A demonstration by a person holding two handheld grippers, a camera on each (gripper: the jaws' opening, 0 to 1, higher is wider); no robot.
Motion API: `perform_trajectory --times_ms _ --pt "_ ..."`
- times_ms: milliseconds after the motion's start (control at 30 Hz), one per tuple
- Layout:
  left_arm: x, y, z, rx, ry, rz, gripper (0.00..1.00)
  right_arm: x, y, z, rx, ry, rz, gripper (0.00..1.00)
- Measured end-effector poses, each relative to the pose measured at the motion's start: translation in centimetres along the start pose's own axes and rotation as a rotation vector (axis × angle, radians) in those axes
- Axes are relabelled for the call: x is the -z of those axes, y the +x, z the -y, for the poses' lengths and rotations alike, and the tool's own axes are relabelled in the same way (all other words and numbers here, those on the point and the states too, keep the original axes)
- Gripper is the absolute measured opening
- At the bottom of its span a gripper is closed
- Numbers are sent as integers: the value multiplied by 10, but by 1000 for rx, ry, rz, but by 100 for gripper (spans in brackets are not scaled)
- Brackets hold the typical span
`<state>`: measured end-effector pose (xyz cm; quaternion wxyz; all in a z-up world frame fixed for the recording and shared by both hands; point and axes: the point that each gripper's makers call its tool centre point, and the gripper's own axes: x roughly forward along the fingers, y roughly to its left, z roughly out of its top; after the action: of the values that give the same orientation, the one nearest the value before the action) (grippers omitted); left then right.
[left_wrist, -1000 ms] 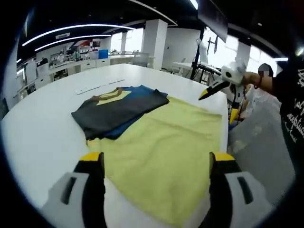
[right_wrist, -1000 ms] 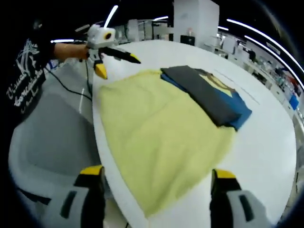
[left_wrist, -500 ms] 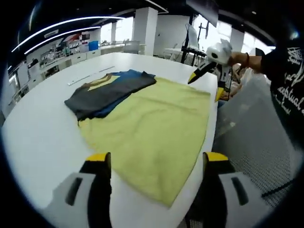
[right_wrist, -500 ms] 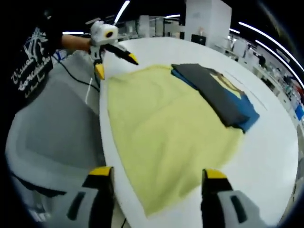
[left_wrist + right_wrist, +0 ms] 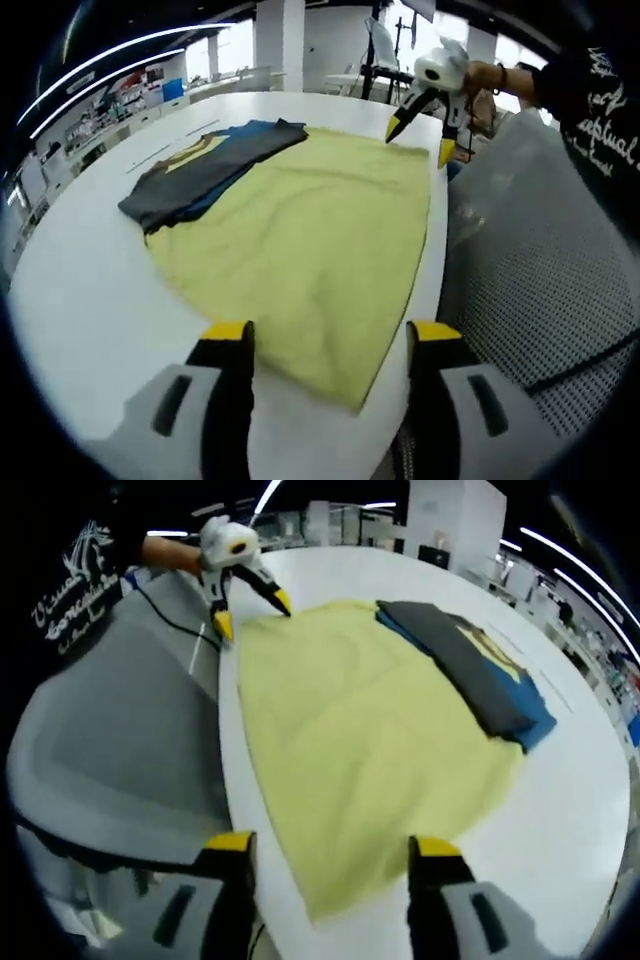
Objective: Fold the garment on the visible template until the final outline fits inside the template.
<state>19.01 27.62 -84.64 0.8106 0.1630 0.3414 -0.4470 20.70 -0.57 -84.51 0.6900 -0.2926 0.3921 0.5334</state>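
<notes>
A large yellow cloth lies flat on the round white table. A folded dark grey and blue garment with a yellow patch rests across its far edge. My left gripper is open, its jaws on either side of the cloth's near corner. In the right gripper view it shows at the cloth's far corner. My right gripper is open over the other near corner of the yellow cloth. The garment lies to the right. From the left gripper view the right gripper stands open at the far corner.
A person in a black printed shirt stands at the table's edge and holds both grippers. Beside the table lies a grey mesh surface, also grey in the right gripper view. A thin pale strip lies behind the garment.
Both grippers have come down and in toward the yellow cloth's near corners. Their jaws stand a little closer together but remain open. The cloth and garment have not moved.
</notes>
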Motion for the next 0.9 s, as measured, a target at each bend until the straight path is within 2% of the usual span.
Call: perform_trajectory --times_ms 100,200,300,367,433,533,633,800,900 --pt "3 0 1 4 43 -27 56 6 2 0 -5 -7 -19 56" --pt "4 0 0 10 30 -14 56 8 3 0 -4 -21 -28 55" --pt "3 0 2 0 112 -41 55 7 3 1 6 -28 -29 52" --pt "-2 1 8 20 85 -26 57 6 4 1 11 -33 -31 51" --pt "-2 -1 6 15 86 -25 57 6 4 0 10 -51 -37 50" --pt "-5 -2 5 11 75 -20 54 6 4 0 2 -54 -39 48" --pt "-8 -2 2 13 77 -19 49 5 5 5 3 -39 -25 37" --pt "-9 0 1 12 83 -32 44 1 6 13 14 -28 -10 28" --pt "-9 2 -2 6 72 -32 36 -1 7 16 21 -25 -5 22"
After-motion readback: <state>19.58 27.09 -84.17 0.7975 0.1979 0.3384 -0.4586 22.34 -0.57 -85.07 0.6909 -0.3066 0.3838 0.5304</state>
